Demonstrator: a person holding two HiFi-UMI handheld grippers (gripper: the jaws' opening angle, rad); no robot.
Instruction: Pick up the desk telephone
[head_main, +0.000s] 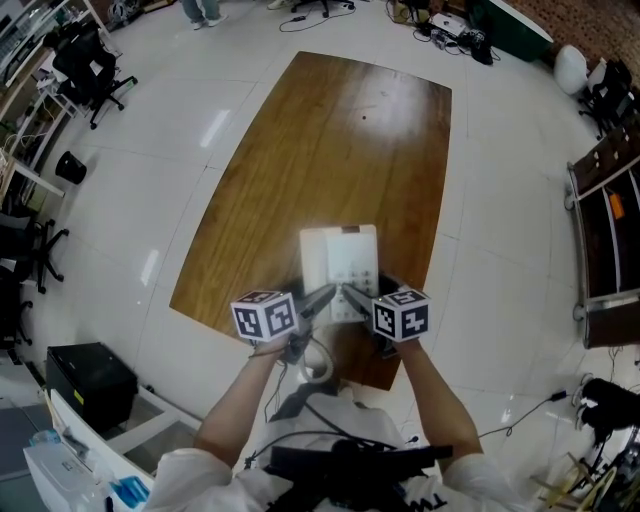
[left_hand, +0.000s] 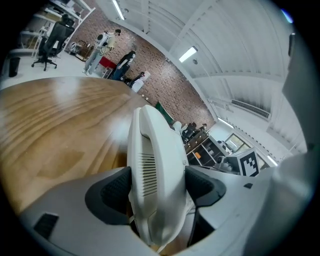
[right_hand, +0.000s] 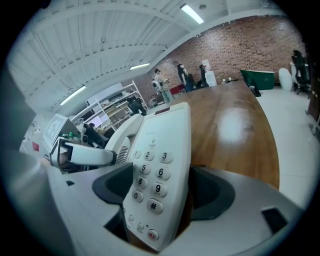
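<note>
Left tongs (head_main: 320, 300), right tongs (head_main: 352, 294) side by side; both clamped; tips converging

Bright overhead strip lights (right_hand: 192, 13), glare on table (head_main: 330, 150), strong fisheye warp, dark corners.

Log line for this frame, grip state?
left gripper: shut on desk telephone, handset side | right gripper: shut on it, keypad side | lifted: cannot tell
</note>
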